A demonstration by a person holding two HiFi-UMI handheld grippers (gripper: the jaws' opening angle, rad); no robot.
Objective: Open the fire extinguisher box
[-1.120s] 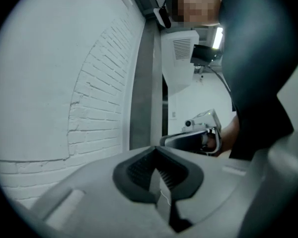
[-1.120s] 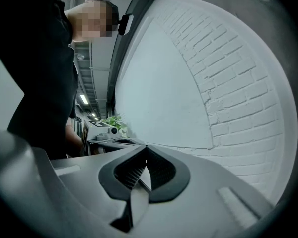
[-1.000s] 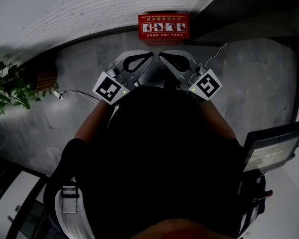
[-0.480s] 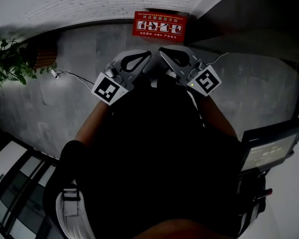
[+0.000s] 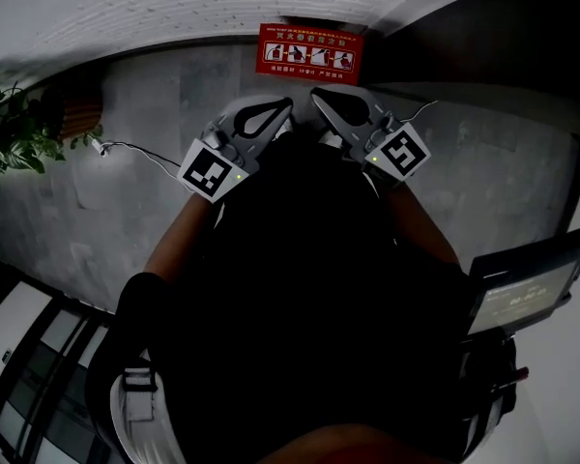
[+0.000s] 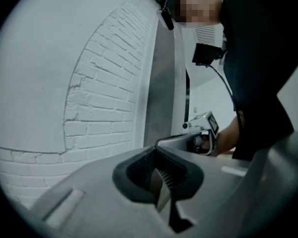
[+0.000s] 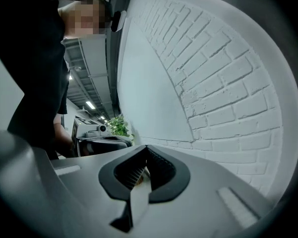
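Observation:
The red fire extinguisher box (image 5: 309,51) with white pictograms on its top stands on the floor against the white brick wall (image 5: 174,8), seen only in the head view. My left gripper (image 5: 288,103) and right gripper (image 5: 315,94) are held side by side in front of the person's dark torso, tips pointing towards the box and a short way from it. Both are shut with nothing between the jaws. In the left gripper view my left gripper (image 6: 158,148) faces the brick wall, with the right gripper's body (image 6: 201,133) beside it. The right gripper (image 7: 147,147) likewise faces the wall.
A green potted plant (image 5: 14,138) stands at the left by the wall and also shows as a plant (image 7: 120,125) in the right gripper view. A thin white cable (image 5: 135,149) lies on the grey floor. A dark panel with a screen (image 5: 524,288) sits at the right.
The head view has swung a little, so the plant and floor have shifted in frame. Both grippers stay shut, close together, pointing at the box.

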